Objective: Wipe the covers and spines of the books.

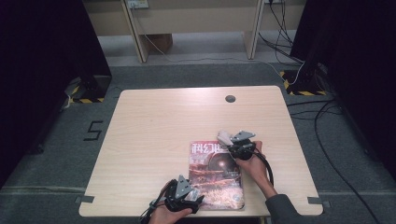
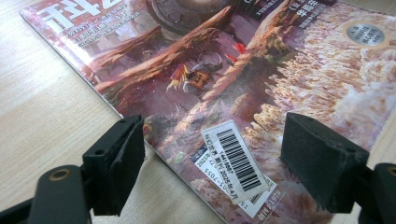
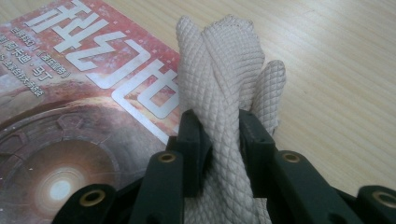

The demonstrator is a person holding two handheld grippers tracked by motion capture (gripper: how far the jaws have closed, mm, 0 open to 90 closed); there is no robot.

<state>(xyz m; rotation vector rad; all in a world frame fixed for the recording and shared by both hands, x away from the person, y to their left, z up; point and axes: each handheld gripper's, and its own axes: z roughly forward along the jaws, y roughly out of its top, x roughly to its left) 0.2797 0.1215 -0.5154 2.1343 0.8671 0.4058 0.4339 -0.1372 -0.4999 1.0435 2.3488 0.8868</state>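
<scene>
Pale wooden desk [image 1: 154,140] carries a magazine [image 1: 215,175]; at its one o'clock corner the right hand-held gripper [image 1: 229,140] clamps a bunched cloth [image 3: 224,84], while at seven o'clock the left hand-held gripper [image 2: 212,163] gapes over the barcode corner.

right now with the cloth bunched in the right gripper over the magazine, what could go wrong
1. The cloth is pinched in the right gripper as a narrow bunch; a wipe might touch little of the cover or tug the cloth loose.
2. The left gripper stands open over the magazine corner near the barcode label, so the magazine may slide on the table when wiped.
3. That corner lies close to the table's near edge, so a push could send it off.
</scene>
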